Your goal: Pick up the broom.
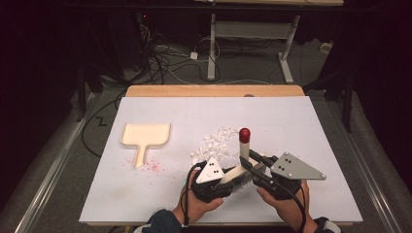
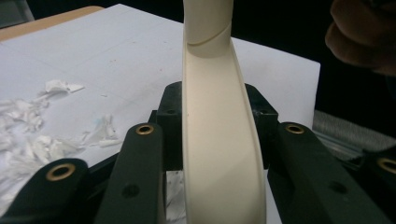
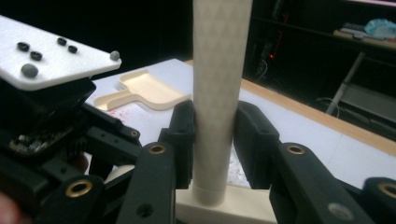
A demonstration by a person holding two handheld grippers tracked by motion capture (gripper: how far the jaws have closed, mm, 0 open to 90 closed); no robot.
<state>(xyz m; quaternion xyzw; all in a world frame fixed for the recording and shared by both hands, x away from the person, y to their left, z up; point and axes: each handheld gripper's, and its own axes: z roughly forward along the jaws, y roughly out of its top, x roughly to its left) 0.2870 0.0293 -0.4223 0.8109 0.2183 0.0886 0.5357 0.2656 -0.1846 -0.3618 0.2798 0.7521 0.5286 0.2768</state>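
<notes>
Light falls from above onto the white bench [image 1: 291, 121], which glows bright while the room around it sinks into near black. Shadows are soft and short. Both gripper views look dim and grainy, with the nearest black parts blurred.

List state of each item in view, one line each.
brush: handle upright, head low at the table, held by both grippers
left gripper: shut on the brush's cream head
right gripper: shut on the brush handle
dustpan: flat on table, empty, untouched
paper scraps: loose pile, unswept
</notes>
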